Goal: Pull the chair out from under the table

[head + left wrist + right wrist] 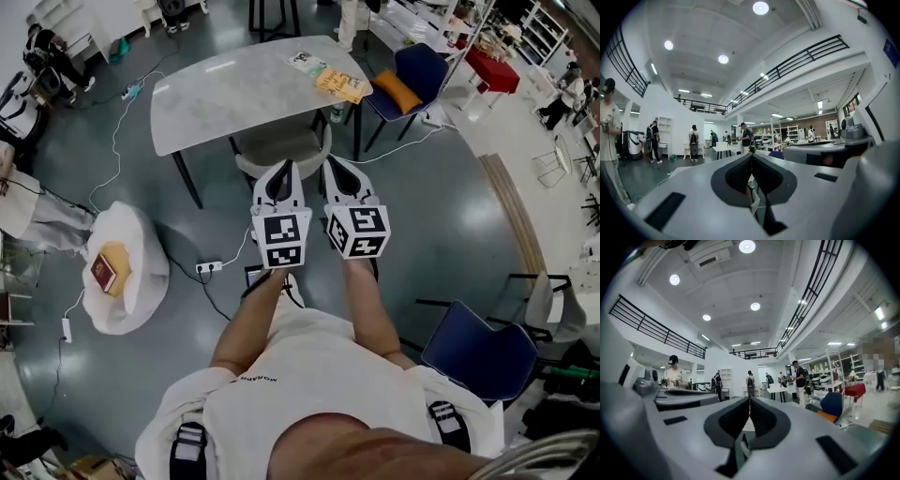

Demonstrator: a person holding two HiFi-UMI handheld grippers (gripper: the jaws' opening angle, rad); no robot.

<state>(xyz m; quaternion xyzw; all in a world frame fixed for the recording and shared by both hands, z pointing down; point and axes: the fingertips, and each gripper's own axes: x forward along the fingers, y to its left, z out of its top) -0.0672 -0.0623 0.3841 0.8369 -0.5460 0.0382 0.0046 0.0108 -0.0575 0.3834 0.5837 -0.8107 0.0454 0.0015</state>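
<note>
Holding my left gripper (282, 171) and right gripper (335, 167) side by side and level, I have both sets of jaws pressed together on nothing. At 12 o'clock, just beyond the tips, the grey chair (281, 145) sits tucked under the table (216, 98); I cannot tell whether I touch it. A blue chair (419, 67) stands at 2 o'clock and a white beanbag (141, 281) at 8.

A glossy dark grey floor (469, 234) carries trailing white cables (117, 131), a white beanbag (141, 281) and two blue chairs (478, 352). White walls (670, 105) rise to a black-railed balcony (797, 61); round ceiling lights (761, 7) glow overhead
</note>
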